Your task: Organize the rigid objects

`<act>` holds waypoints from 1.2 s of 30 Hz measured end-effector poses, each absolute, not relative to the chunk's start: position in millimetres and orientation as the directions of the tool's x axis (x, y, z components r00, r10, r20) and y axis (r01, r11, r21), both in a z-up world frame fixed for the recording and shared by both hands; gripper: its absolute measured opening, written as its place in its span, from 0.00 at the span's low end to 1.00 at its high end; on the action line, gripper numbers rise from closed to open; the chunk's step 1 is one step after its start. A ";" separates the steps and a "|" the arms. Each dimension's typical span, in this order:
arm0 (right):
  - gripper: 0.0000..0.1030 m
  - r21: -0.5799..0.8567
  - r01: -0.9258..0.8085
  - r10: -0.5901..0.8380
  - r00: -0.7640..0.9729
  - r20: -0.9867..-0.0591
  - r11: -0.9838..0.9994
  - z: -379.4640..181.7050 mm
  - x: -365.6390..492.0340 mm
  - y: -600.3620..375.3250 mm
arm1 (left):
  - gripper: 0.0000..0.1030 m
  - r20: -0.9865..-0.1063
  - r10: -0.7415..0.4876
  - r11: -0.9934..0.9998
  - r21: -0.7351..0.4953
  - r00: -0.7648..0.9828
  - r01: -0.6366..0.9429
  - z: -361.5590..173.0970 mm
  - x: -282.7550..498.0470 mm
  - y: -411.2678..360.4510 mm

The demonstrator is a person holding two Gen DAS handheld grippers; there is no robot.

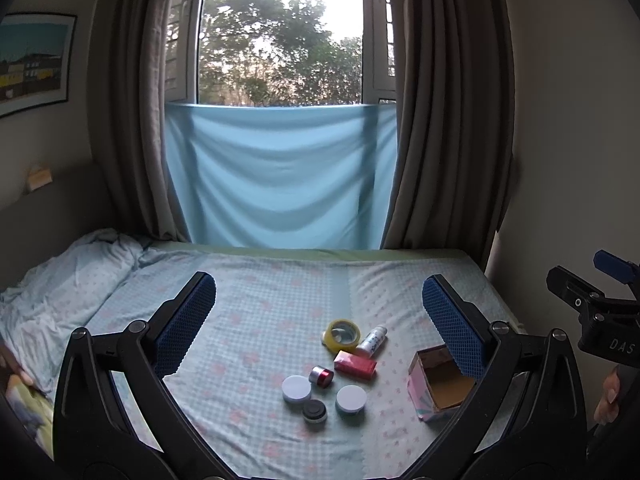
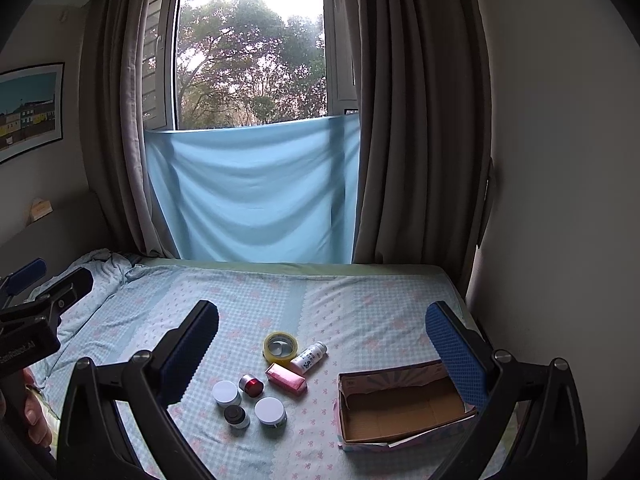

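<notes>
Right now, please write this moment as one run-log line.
left tool: open, empty | right tool: open, empty | box: empty | tape roll, jars, bottle: on bed, outside box

Bedsheet point(image 2: 360, 320) is pale blue gingham with little pink bows. Tape roll point(image 2: 280, 346) is yellow, the small carton point(image 2: 286, 378) pink, one jar point(image 2: 251, 385) red with a silver top — two others point(image 2: 227, 393) have white lids. The box point(image 2: 400, 404) is plain brown cardboard inside. Gripper pads point(image 2: 456, 352) — blue, dimpled.
</notes>
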State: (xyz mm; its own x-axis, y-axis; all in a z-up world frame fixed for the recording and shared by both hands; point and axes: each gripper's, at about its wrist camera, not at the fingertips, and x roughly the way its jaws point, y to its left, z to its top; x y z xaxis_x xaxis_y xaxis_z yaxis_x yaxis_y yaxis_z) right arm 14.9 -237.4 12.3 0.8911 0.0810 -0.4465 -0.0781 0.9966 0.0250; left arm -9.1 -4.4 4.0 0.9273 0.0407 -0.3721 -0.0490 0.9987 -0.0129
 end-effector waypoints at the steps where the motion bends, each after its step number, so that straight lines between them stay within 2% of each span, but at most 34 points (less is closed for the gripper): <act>1: 1.00 0.026 -0.079 0.082 0.891 -0.446 0.997 12.9 15.8 -238.2 | 1.00 -0.372 0.042 0.999 -0.013 0.927 -0.050 3.9 -8.9 -4.7; 36: 1.00 0.054 -0.075 0.091 0.898 -0.431 0.996 12.1 21.1 -247.2 | 1.00 -0.374 0.034 0.999 -0.012 0.927 -0.041 2.2 -4.7 -9.6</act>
State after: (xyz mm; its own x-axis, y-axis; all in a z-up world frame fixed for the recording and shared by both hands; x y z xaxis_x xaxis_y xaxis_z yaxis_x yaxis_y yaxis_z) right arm 21.1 -247.2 12.1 0.8980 0.0911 -0.4305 -0.0750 0.9957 0.0542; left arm -4.7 -9.6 2.2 0.9268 0.0337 -0.3740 -0.0411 0.9991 -0.0118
